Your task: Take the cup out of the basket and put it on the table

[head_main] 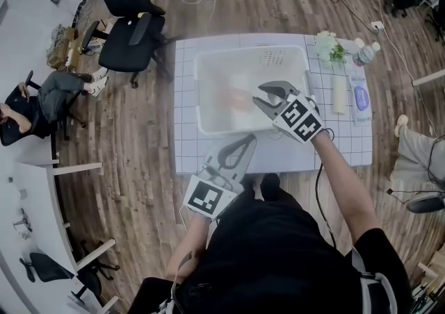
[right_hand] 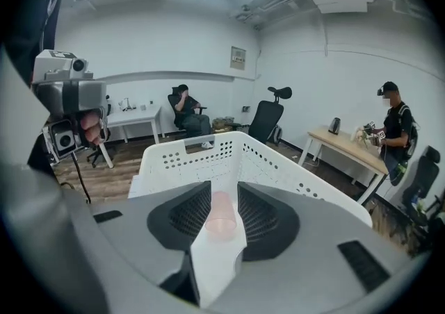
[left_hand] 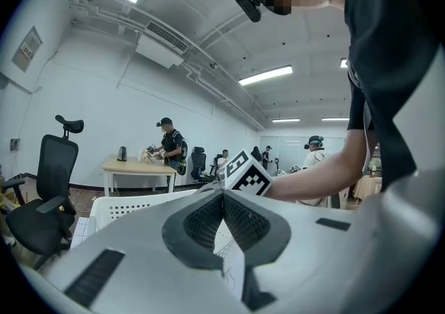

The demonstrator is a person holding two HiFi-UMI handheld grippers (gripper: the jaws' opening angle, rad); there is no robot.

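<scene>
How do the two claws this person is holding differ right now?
The left claw is shut and empty; the right claw is open, with a pink cup showing between its jaws, not gripped. The left claw sits by the table's near edge, outside the white basket; the right claw reaches over the basket. Both are grey and carry a black-and-white marker cube.

Open office. Wood-plank floor [head_main: 132,139], brown and grey. Black office chair [head_main: 128,17] far left. A second chair [head_main: 17,124] stands at the left edge, with a person [head_main: 59,89] seated in it. White walls [right_hand: 160,42], with a framed notice [right_hand: 238,58] on one. Ceiling strip lights [left_hand: 268,75] lit, air-conditioning unit [left_hand: 161,48] overhead. Wooden desk [left_hand: 139,165] by the far wall, kettle [left_hand: 122,153] on it.
</scene>
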